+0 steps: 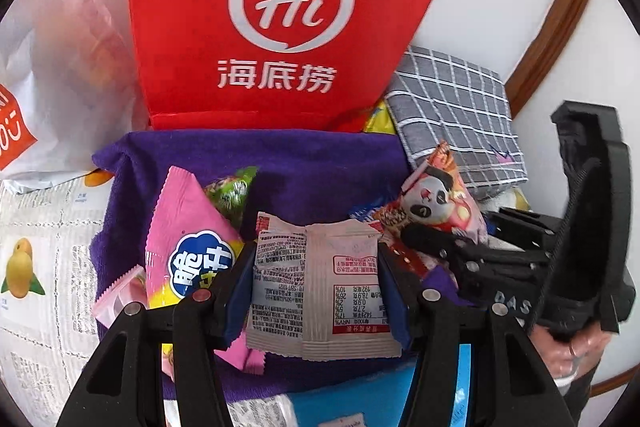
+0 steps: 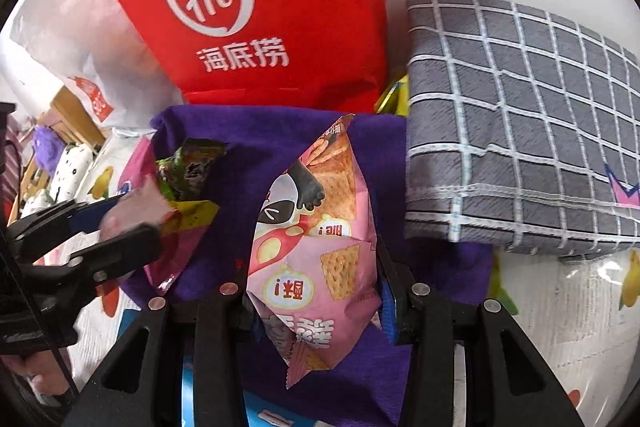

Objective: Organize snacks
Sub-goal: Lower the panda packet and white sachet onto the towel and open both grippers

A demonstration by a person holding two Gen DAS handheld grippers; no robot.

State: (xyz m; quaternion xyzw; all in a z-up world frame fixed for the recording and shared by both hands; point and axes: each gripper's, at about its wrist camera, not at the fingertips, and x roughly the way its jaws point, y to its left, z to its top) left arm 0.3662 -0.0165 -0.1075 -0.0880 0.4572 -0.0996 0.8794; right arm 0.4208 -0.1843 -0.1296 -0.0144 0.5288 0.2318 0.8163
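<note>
Left wrist: left gripper [image 1: 316, 287] clamps a pale pink flat sachet printed with a nutrition table [image 1: 320, 287], held above the purple fleece cloth bin [image 1: 320, 163].

Right wrist: right gripper [image 2: 316, 291] grips a pink panda-print cracker packet [image 2: 316, 247] over the same bin. Step looks like depositing; next, lower and release both.

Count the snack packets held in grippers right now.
2: a pale sachet in the left gripper, a pink panda cracker bag in the right gripper.
</note>
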